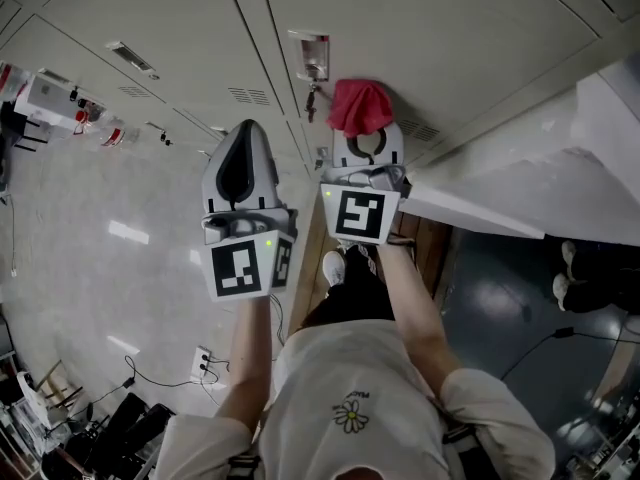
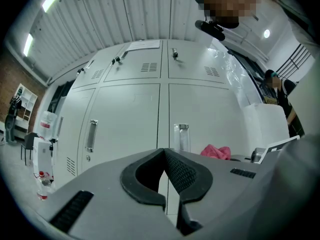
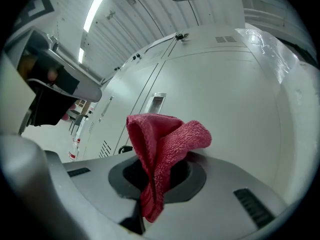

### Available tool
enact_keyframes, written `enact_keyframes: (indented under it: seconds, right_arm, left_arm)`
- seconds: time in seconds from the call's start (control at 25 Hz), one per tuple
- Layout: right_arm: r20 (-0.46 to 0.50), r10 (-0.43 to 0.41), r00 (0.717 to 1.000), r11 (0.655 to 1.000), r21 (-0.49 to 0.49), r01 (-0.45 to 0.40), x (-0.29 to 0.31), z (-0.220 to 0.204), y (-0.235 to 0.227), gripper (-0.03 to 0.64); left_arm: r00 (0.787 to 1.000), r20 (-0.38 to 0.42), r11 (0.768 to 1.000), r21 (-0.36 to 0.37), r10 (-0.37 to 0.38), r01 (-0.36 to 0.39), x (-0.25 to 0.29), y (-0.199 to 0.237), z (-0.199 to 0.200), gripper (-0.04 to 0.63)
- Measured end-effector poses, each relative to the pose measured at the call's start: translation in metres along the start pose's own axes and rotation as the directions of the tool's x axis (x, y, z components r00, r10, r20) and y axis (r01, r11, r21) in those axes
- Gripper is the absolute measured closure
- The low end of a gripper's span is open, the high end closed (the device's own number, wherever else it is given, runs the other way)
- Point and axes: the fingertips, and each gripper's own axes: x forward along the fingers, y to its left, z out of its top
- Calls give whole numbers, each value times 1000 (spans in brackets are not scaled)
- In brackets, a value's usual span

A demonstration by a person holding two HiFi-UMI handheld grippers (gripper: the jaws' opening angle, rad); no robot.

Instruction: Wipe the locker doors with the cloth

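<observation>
Locker doors (image 1: 470,38) flat, unobstructed — handle (image 1: 312,58) protrudes; white ledge (image 1: 520,168) crowds right.

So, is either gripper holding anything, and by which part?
The right gripper is shut on the red cloth, pinching a fold of it; most of it bunches up past the jaws. The left gripper is shut and empty.

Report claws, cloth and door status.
Right claw shut on red cloth. Left claw shut, empty. Cloth near locker door, contact unclear. No obstruction seen.

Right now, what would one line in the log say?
right gripper: shut on red cloth | left gripper: shut, empty | locker doors: close ahead | cloth-door contact: unclear
</observation>
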Motion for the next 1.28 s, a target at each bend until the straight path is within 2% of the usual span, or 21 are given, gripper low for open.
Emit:
enact_keyframes:
  seconds: [0.52, 0.96, 1.12, 1.28]
  right_arm:
    - [-47, -174, 984, 985, -26, 173, -43, -16, -69, 586]
    - [-155, -397, 905, 916, -12, 400, -85, -45, -132, 586]
    - [-195, -440, 876, 896, -26, 444, -95, -52, -145, 586]
    - [-182, -454, 872, 889, -34, 456, -97, -51, -149, 586]
  left_arm:
    - [997, -1, 997, 3, -72, 72, 8, -28, -1, 580]
    - [995, -2, 995, -5, -104, 104, 15, -45, -4, 580]
    - [993, -7, 993, -3, -118, 118, 19, -52, -4, 578]
    - [992, -4, 992, 1, -124, 124, 23, -56, -4, 580]
